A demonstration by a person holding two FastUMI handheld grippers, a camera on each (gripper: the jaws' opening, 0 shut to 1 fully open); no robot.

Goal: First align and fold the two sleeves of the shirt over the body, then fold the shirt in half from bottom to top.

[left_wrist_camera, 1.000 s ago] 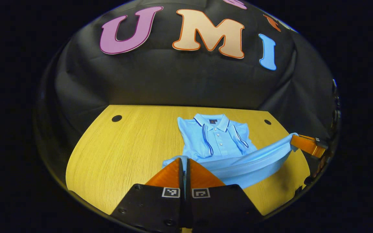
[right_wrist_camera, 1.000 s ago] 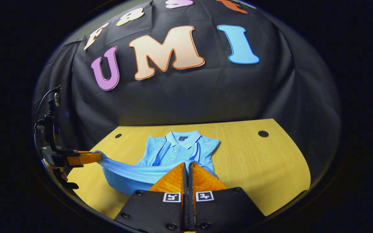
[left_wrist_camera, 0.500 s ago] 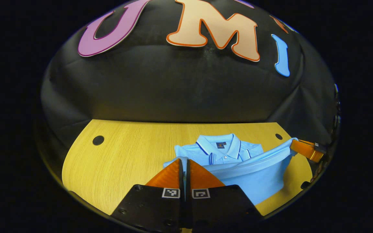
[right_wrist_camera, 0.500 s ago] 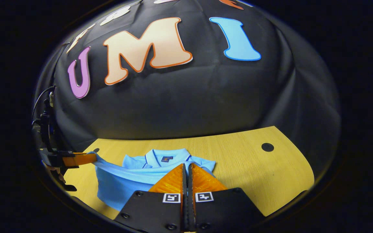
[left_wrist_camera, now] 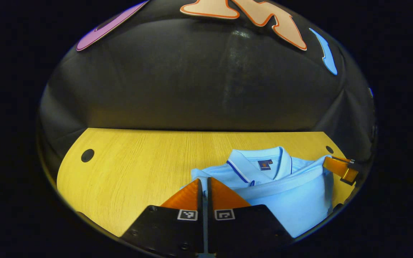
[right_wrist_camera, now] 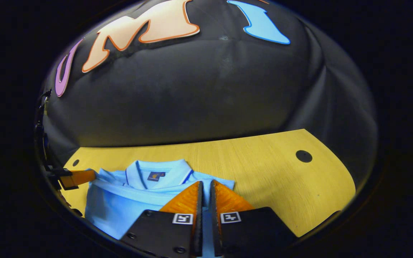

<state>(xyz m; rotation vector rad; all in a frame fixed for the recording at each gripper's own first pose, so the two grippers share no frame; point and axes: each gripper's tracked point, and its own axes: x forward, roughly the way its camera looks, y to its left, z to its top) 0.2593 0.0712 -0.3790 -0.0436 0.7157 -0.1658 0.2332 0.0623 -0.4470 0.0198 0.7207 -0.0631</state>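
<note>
1. A second ago the bottom hem of the light-blue polo shirt [left_wrist_camera: 285, 200] hung in the air, stretched between the two grippers, with the placket and folded sleeves still visible. Now the hem lies just below the collar [left_wrist_camera: 260, 163] and covers them.
2. The left hand-held gripper [left_wrist_camera: 203, 183] has its fingers nearly together on the hem's corner. The right hand-held gripper [right_wrist_camera: 204, 186] pinches the opposite corner the same way.
3. Judging by this, the bottom-to-top fold is nearly finished; what remains is lowering the hem flat and letting go.
4. The shirt rests on a yellow wood-grain surface [left_wrist_camera: 131, 168] with round dark holes [left_wrist_camera: 87, 155] near its corners.
5. Black cloth [right_wrist_camera: 206, 93] walls the booth behind.
</note>
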